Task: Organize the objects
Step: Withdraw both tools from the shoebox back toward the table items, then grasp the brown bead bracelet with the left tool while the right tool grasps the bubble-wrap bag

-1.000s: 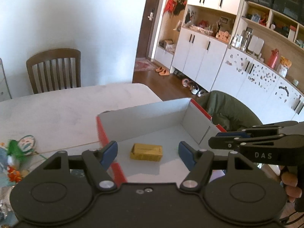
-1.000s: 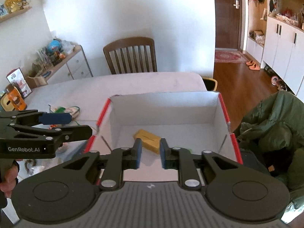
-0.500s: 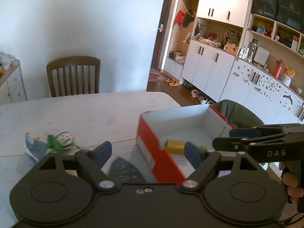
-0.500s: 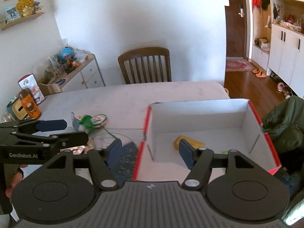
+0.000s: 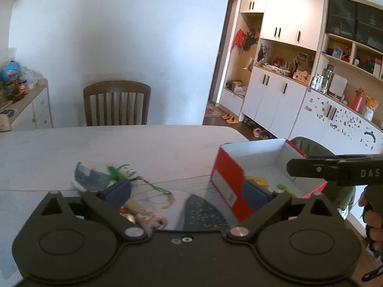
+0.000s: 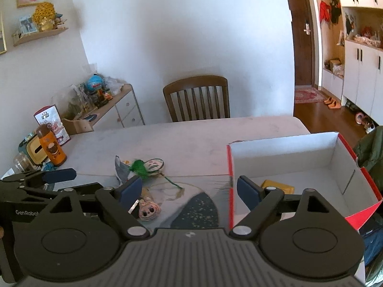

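Both hand-held grippers, left (image 5: pixel 189 192) and right (image 6: pixel 188 191), gape wide and empty above the counter (image 6: pixel 191 136). Just ahead lie the loose toys: a small doll (image 6: pixel 148 209) and a green tuft (image 6: pixel 140 168), likely light and soft, best pinched across the body. The box (image 6: pixel 287 153) at the right already holds a yellow block (image 6: pixel 277 186); its red wall stands between.

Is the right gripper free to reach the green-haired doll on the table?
Probably yes. The right gripper is open and empty, and the green-haired doll lies uncovered ahead, left of the red box.
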A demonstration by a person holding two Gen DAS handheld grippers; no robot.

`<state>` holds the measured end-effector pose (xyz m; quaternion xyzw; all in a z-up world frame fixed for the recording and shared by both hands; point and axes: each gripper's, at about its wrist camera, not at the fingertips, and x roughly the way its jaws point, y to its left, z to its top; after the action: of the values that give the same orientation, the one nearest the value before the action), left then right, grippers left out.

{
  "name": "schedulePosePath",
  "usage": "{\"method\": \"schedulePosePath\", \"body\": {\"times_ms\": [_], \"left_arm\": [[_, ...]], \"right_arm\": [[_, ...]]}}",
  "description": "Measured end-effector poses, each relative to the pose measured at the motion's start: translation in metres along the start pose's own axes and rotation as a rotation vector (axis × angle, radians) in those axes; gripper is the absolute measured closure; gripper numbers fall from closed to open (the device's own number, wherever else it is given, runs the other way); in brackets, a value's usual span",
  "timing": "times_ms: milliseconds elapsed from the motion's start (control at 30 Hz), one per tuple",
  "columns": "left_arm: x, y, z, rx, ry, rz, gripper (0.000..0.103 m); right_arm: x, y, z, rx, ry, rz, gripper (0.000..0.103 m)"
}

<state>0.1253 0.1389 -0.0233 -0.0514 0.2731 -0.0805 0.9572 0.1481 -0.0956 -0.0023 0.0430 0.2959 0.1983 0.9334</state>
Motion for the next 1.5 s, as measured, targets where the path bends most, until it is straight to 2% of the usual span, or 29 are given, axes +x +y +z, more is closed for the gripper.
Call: {"method": "schedulePosePath", "body": {"times_ms": [233,433,567,833,967,1167,1333,1500], "left_arm": [[-0.01,0.036,-0.015,-0.056,0.013,0.049,0.001],[-0.02,0.061,-0.028,-0.042,-0.011,0.139,0.0],[-0.02,0.076,-0.04,-0.039,0.001,0.178,0.0],[-0.014,0.101,-0.066,-0.088,0.093,0.191,0.0],[-0.013,0.112,-0.082,-0.129,0.117,0.191,0.0],[-0.005,0.127,-0.102,-0.131,0.173,0.207,0.001],[0.002,0.139,-0.113,-0.15,0.216,0.185,0.001],[0.008,0.146,-0.121,-0.194,0.242,0.18,0.01]], "right_arm": [[0.005,0.031,-0.008,-0.051,-0.036,-0.042,0.016],[0.012,0.052,-0.015,-0.062,-0.057,-0.073,0.016],[0.022,0.064,-0.021,-0.081,-0.035,-0.067,0.016],[0.045,0.089,-0.032,-0.154,0.048,-0.043,0.016],[0.064,0.095,-0.038,-0.148,0.133,-0.012,0.016],[0.088,0.103,-0.053,-0.149,0.241,0.05,0.016],[0.106,0.113,-0.068,-0.195,0.321,0.106,0.016],[0.123,0.123,-0.084,-0.245,0.385,0.134,0.016]]}}
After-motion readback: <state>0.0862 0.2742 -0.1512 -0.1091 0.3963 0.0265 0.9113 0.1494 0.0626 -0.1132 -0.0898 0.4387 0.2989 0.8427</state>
